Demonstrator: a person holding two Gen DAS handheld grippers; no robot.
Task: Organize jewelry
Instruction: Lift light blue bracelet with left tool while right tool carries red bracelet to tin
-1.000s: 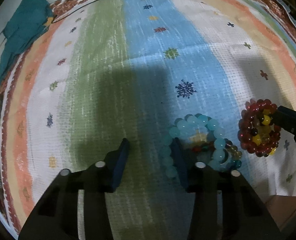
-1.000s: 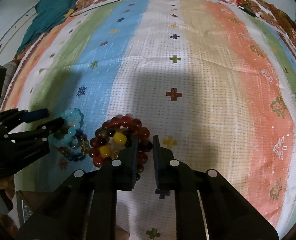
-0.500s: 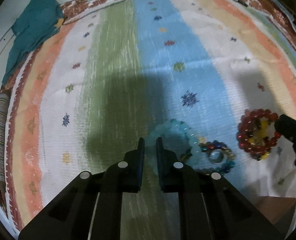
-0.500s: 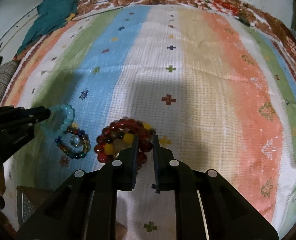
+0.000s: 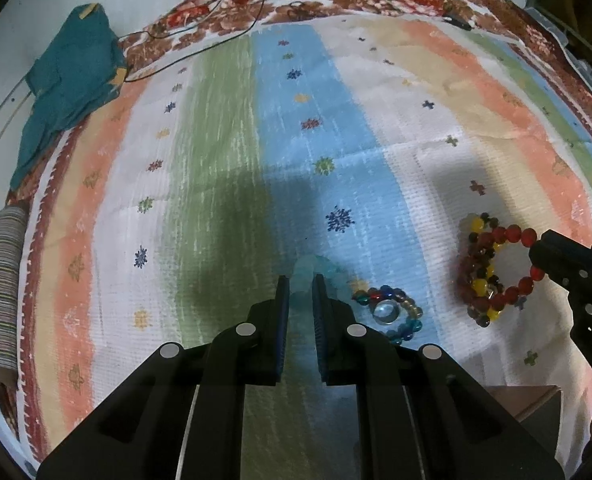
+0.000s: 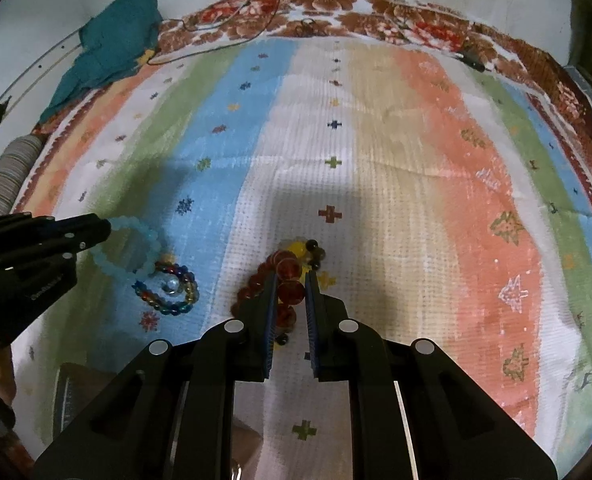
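1. Jewelry consists of three bead bracelets, all at the near edge of the striped cloth [image 6: 375, 128]: pale blue bracelet [image 6: 130, 250], multicolour bracelet [image 6: 168, 292], red bracelet [image 6: 288, 280].
2. Left gripper [image 5: 300, 292]: fingers nearly together, pinching the pale blue bracelet's strand. In the right wrist view its loop extends beyond the fingertips, over the blue stripe; whether it is raised off the cloth I cannot tell.
3. Right gripper [image 6: 290, 294]: fingers clamped on the red beads. A strand with yellow and dark beads (separate bracelet or not, unclear) bunches with the red one.
4. Multicolour bracelet lies loose on the cloth between the two held pieces, just beside the pale blue one, with a clear round bead at its centre.
5. Progress, judged: early. Two pieces gripped, none placed anywhere tidy. A brown box corner [image 5: 535, 404] shows at the near edge (possible destination; contents hidden).
6. Remaining: separate, carry, and set down all three.
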